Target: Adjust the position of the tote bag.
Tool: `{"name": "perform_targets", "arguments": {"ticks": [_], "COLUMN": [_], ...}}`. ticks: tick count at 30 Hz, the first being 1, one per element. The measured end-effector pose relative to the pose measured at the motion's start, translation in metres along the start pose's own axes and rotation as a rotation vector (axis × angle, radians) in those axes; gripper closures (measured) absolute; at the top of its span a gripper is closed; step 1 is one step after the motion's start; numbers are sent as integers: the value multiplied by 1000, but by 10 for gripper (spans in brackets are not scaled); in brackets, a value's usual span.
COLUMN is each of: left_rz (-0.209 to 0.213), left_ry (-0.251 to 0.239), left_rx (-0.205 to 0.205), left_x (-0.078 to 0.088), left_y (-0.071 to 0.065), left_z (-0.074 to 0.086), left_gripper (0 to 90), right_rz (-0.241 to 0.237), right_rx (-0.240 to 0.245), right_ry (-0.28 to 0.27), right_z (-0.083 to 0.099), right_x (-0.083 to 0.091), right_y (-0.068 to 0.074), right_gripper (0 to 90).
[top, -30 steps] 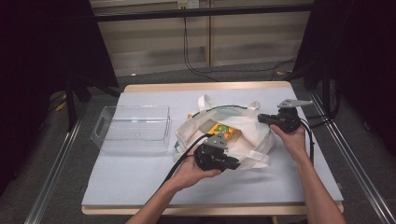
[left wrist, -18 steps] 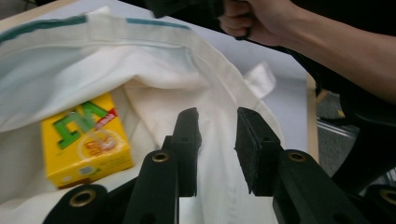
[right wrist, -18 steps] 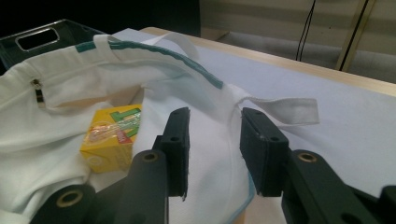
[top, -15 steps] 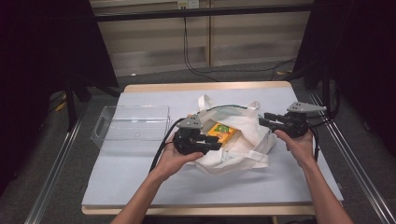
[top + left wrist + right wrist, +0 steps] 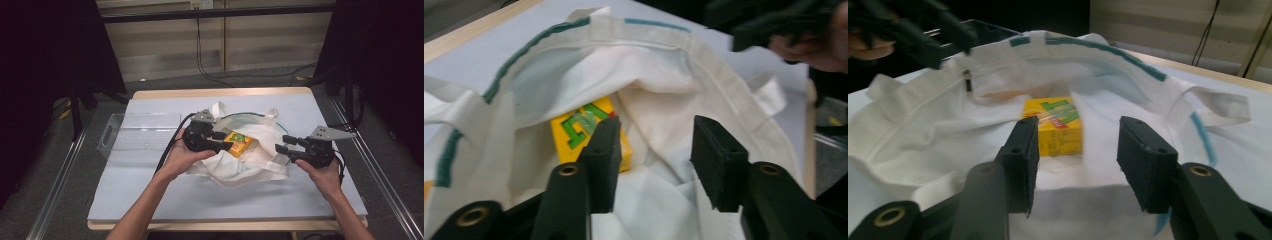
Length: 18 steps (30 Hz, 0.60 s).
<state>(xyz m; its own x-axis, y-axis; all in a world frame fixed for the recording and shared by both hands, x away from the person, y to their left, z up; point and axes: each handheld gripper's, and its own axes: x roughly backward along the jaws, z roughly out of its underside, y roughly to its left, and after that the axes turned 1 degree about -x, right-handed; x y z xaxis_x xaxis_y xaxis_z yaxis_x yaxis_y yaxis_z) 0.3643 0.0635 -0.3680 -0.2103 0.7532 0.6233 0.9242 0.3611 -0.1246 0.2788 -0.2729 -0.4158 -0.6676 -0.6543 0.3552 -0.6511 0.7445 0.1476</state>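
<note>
Grey-matted counter (image 5: 150, 190): yellow box (image 5: 238, 143) bagged in white tote (image 5: 250, 165) at 12 o'clock of both hand-held grippers, left hand-held gripper (image 5: 226, 141) and right hand-held gripper (image 5: 283, 145) just opened, empty, jaws apart; clear bin (image 5: 135, 132) at 9 o'clock.

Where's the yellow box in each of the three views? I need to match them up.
High view: yellow box at centre, inside the open white bag.
Left gripper view: left of centre, partly behind the left jaw.
Right gripper view: centre, between and beyond the jaws.
Shared landmark: the bag's teal-edged rim.
</note>
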Motion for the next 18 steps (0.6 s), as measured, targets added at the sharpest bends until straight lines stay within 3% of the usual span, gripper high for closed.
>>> {"name": "perform_targets", "arguments": {"ticks": [4,7,9,12,14,18], "left_rz": [-5,-52,-53,-60,-75,-105], "left_ry": [32,72,97,156,204,228], "left_rx": [20,30,50,41,64,82], "left_x": [-15,-28,-35,-46,-53,-62], "left_y": [6,9,10,9,13,13], "left_z": [-3,-2,-1,0,0,-1], "left_gripper": [441,398,380,346,334,305], "right_rz": [-16,-25,-30,-32,-33,-28], "right_rx": [9,9,5,5,6,15], "right_ry": [4,6,8,11,8,16], "right_z": [6,10,13,14,13,13], "right_x": [5,7,6,4,3,2], "right_y": [11,14,15,16,17,20], "right_gripper": [447,434,425,410,396,383]}}
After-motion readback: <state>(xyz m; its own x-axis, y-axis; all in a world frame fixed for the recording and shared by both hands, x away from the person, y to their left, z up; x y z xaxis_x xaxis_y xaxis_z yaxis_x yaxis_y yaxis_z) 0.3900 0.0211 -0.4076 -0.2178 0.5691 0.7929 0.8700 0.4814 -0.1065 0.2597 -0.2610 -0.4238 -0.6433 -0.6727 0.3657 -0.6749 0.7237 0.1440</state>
